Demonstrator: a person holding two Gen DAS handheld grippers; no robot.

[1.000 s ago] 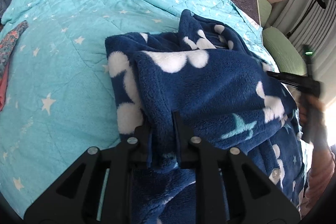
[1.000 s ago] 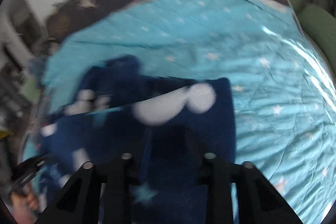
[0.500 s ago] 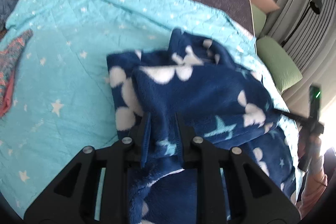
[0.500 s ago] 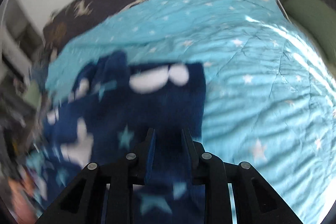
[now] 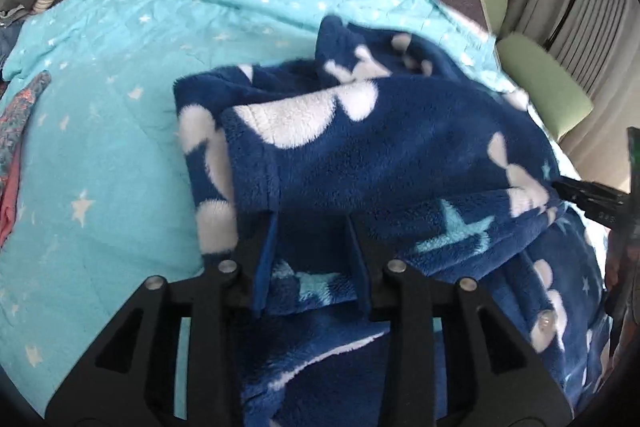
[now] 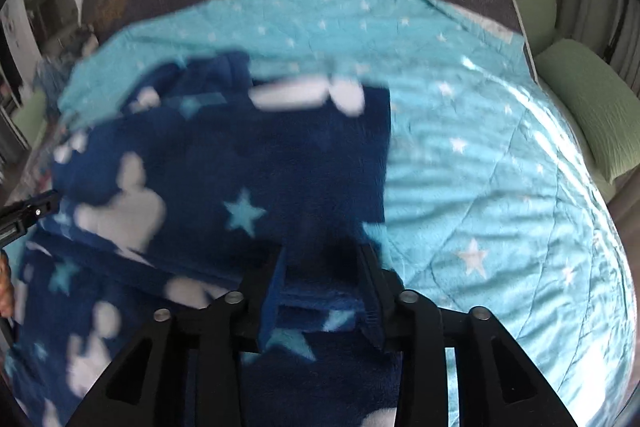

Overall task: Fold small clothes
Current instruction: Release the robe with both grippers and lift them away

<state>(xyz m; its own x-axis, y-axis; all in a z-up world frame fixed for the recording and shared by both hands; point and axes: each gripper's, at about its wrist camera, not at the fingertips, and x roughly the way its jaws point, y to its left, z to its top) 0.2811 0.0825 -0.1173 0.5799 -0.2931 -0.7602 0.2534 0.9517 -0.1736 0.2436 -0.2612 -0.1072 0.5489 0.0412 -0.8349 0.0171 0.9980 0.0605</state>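
Now both grippers' jaws have just been opening, fleece garment (image 5: 380,155) between them; left gripper (image 5: 312,227) and right gripper (image 6: 326,259) tips are buried in pile, contact unclear; turquoise quilt (image 6: 480,155) lies beneath.

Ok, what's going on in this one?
A person is folding a navy fleece garment on a turquoise star quilt, one handheld gripper on each side. The left gripper and right gripper have just been opening, with fleece between their fingers, apparently letting go of a flap just laid over.
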